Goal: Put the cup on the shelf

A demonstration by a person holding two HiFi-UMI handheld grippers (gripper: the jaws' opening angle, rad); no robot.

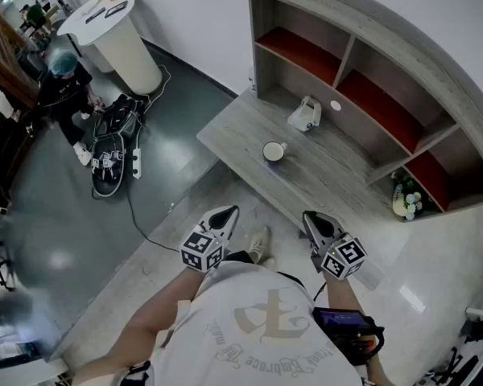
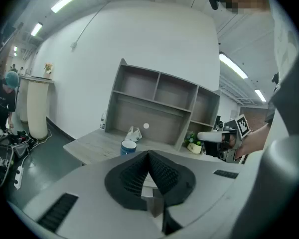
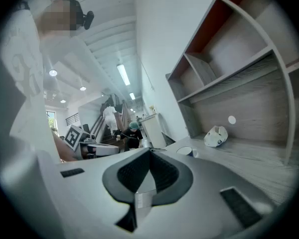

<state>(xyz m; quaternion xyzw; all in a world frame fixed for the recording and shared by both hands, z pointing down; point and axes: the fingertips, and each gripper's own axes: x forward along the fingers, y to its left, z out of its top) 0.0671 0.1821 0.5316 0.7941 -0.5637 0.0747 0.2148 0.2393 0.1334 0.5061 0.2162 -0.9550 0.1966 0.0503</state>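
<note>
A blue cup [image 1: 273,152] with a white inside stands upright on the grey wooden desk [image 1: 233,127], in front of the grey shelf unit [image 1: 354,55] with red back panels. It also shows in the left gripper view as the cup [image 2: 128,147] and in the right gripper view as the cup [image 3: 185,151]. Both grippers hang side by side short of the desk's near edge, well apart from the cup. My left gripper [image 1: 229,212] is shut and holds nothing. My right gripper [image 1: 310,216] is shut and empty too.
A white crumpled object [image 1: 304,114] lies on the desk behind the cup. A small potted plant [image 1: 406,199] stands at the shelf's right end. Far left, a person [image 1: 64,79] crouches by a white round stand [image 1: 117,39], with bags and cables [image 1: 113,147] on the floor.
</note>
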